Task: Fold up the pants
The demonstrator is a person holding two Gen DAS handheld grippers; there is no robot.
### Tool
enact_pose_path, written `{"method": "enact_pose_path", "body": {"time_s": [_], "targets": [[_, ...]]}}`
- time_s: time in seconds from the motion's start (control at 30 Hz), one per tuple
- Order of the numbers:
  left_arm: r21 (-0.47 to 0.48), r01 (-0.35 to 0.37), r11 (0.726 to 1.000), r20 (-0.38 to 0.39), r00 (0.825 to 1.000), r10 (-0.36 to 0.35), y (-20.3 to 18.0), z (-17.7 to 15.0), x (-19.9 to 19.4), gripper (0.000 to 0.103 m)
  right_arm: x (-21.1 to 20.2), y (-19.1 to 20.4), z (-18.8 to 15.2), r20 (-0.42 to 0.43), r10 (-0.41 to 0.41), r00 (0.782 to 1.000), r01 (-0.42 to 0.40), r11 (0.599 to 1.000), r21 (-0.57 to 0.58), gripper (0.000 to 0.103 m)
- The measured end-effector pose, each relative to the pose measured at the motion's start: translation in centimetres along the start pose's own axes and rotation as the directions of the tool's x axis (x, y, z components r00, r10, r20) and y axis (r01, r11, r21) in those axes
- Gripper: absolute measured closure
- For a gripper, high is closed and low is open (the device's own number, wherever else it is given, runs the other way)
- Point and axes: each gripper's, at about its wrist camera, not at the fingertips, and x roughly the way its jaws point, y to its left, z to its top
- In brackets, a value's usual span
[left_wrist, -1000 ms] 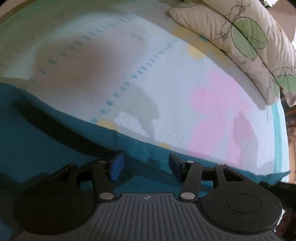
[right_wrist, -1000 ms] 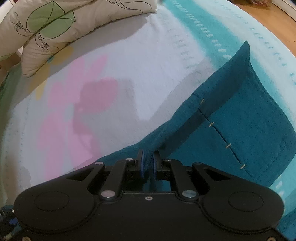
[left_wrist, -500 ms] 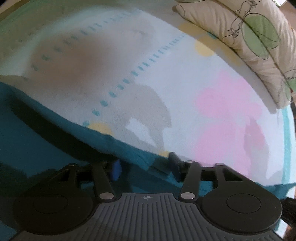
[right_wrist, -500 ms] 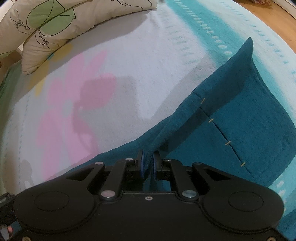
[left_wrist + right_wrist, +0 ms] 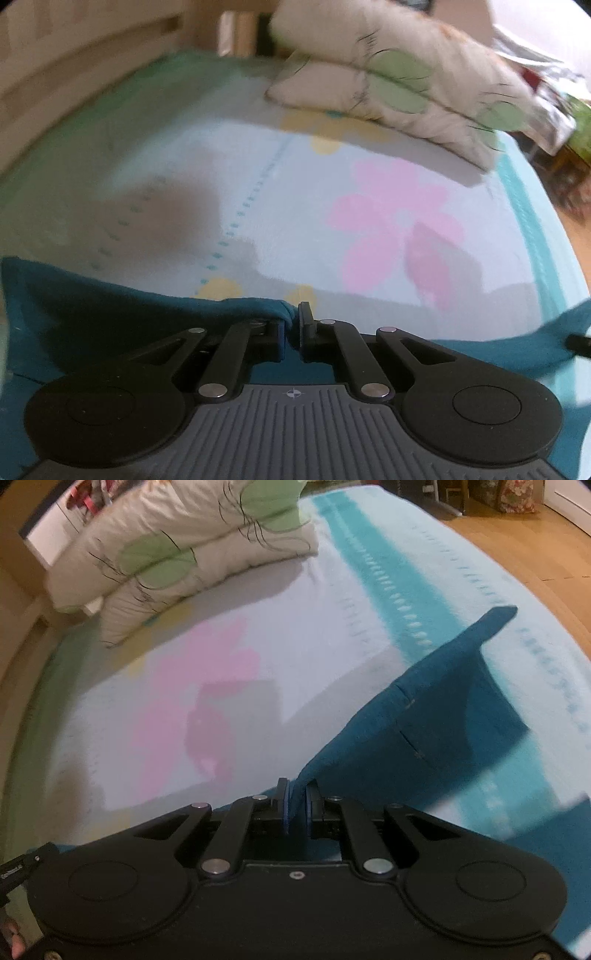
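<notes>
Left wrist view: left gripper (image 5: 291,325) and right gripper (image 5: 297,805) each pinch an edge of soft, limp teal fabric pants (image 5: 424,716), which will likely sag between grips.

A bed fills most of both views, covered by a pale bedspread (image 5: 303,206) printed with a large pink flower (image 5: 395,225), small yellow flowers (image 5: 219,288) and dotted teal lines. A solid teal stripe (image 5: 391,576) runs along the spread toward 12 o'clock in the right wrist view. Two stacked cream pillows (image 5: 177,550) with green leaf prints lie at 11 o'clock there. Light wooden floor (image 5: 524,542) shows at 1 o'clock. A wooden bed frame (image 5: 74,62) sits at 10 o'clock in the left wrist view. Soft shadows fall across the spread.
</notes>
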Motion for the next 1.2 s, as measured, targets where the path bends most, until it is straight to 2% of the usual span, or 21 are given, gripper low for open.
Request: {"method": "enact_pose_path", "body": {"time_s": [0.1,0.23,0.33,0.4,0.53,0.57,0.63,0.67,0.73,0.83,0.97,1.07,1.2], "targets": [[0.042,0.007,0.999,0.023,1.000,-0.008,0.1,-2.6,-3.0,0.097,-3.1,-0.9,-2.9,0.001,0.011,1.000,-0.011,1.000,0.001,0.089],[0.078,0.012,0.997,0.003,1.000,-0.012,0.7,-7.0,-5.3,0.097,-5.0,-2.2,-7.3,-0.028,-0.011,1.000,0.011,1.000,-0.002,0.089],[0.065,-0.001,0.998,-0.039,0.999,0.004,1.4,-10.3,-5.5,0.097,-3.9,-3.5,-10.5,-0.113,-0.034,0.993,0.036,0.999,0.017,0.089],[0.045,-0.009,0.999,-0.090,0.996,0.013,1.6,-12.2,-4.6,0.097,-2.1,-4.3,-12.4,-0.191,-0.054,0.980,0.061,0.998,0.033,0.089],[0.020,-0.041,0.999,-0.174,0.984,0.044,2.0,-15.0,-1.9,0.097,1.1,-5.1,-14.3,-0.289,-0.096,0.952,0.112,0.993,0.039,0.089],[0.025,-0.053,0.998,-0.189,0.980,0.057,1.9,-15.4,-1.2,0.097,1.6,-5.3,-14.4,-0.302,-0.093,0.949,0.112,0.993,0.046,0.088],[0.037,-0.073,0.997,-0.223,0.972,0.079,1.7,-15.8,0.4,0.097,2.1,-5.5,-14.2,-0.327,-0.086,0.941,0.112,0.992,0.059,0.077],[0.038,-0.076,0.996,-0.235,0.969,0.082,1.6,-15.9,1.0,0.097,2.0,-5.6,-13.8,-0.326,-0.072,0.943,0.102,0.992,0.076,0.077],[0.037,-0.081,0.996,-0.253,0.963,0.088,1.4,-16.0,1.9,0.097,1.0,-6.0,-13.5,-0.311,-0.043,0.949,0.071,0.994,0.079,0.076],[0.043,-0.089,0.995,-0.249,0.964,0.097,1.1,-15.7,2.6,0.097,-1.5,-7.3,-12.0,-0.242,-0.036,0.970,0.057,0.995,0.081,0.067],[0.039,-0.088,0.995,-0.250,0.964,0.095,1.2,-15.4,2.9,0.097,-4.7,-11.3,-8.7,-0.121,-0.087,0.989,0.103,0.986,0.133,0.062],[0.029,-0.088,0.996,-0.251,0.964,0.092,1.5,-15.7,2.8,0.097,-5.4,-14.6,-6.6,-0.074,-0.160,0.984,0.170,0.971,0.167,0.060],[0.053,-0.101,0.993,-0.247,0.963,0.111,1.0,-15.4,3.1,0.097,-4.7,-18.5,-5.0,-0.068,-0.207,0.976,0.217,0.957,0.192,0.058]]}}
